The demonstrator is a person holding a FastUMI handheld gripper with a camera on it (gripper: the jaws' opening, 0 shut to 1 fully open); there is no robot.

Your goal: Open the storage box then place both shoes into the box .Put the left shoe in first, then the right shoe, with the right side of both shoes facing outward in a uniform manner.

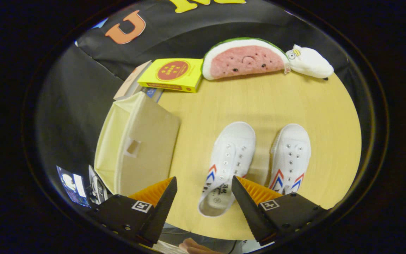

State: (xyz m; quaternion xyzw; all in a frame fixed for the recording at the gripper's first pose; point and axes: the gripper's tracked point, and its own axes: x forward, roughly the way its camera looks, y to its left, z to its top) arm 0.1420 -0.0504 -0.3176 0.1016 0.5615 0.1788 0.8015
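Two white canvas shoes with red and blue chevrons lie side by side on the wooden table, toes pointing away from me. The left shoe has its heel opening between my fingertips, close to the right finger. The right shoe lies just beyond the right finger, its heel hidden behind it. A cream fabric storage box stands beyond the left finger, lid flap raised with a cut-out handle, its inside showing on the far side. My gripper hangs open above the table, touching nothing.
At the table's far edge sit a yellow box on a stack of books, a watermelon-slice plush and a white plush. Black cloth surrounds the table. A hand shows below the fingers.
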